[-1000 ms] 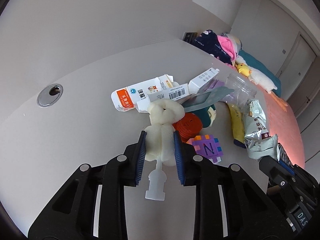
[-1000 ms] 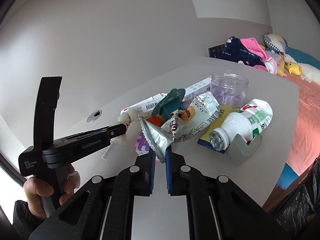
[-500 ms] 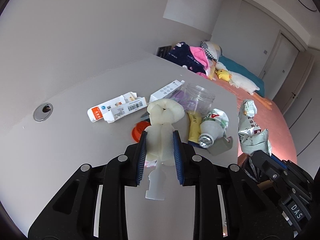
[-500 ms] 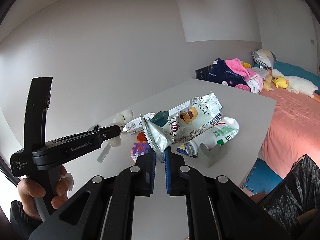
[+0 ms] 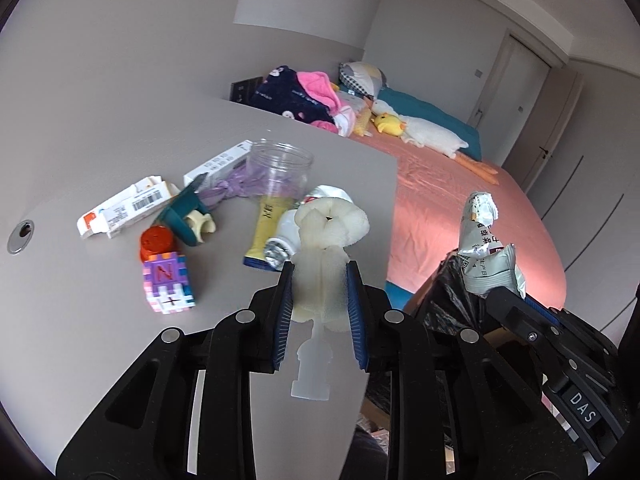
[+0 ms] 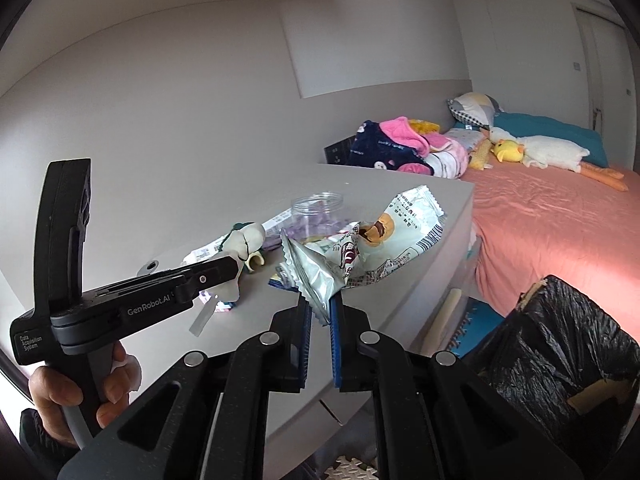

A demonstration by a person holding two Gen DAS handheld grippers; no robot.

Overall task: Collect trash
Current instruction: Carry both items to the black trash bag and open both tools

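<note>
A cream foam piece (image 5: 326, 248) sits clamped between the left gripper (image 5: 320, 304) fingers, bulging beyond their tips. A crumpled snack wrapper (image 6: 360, 248) is pinched by one corner in the right gripper (image 6: 319, 312), fanning out ahead. A black-lined bin (image 6: 560, 340) stands right of those fingers, beside the table (image 6: 392, 292).

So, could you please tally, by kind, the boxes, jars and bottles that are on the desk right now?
Cardboard boxes: 2, the orange-ended box and the white box
Jars: 1, the clear jar
Bottles: 1, the white bottle lying on its side
Total: 4
</note>
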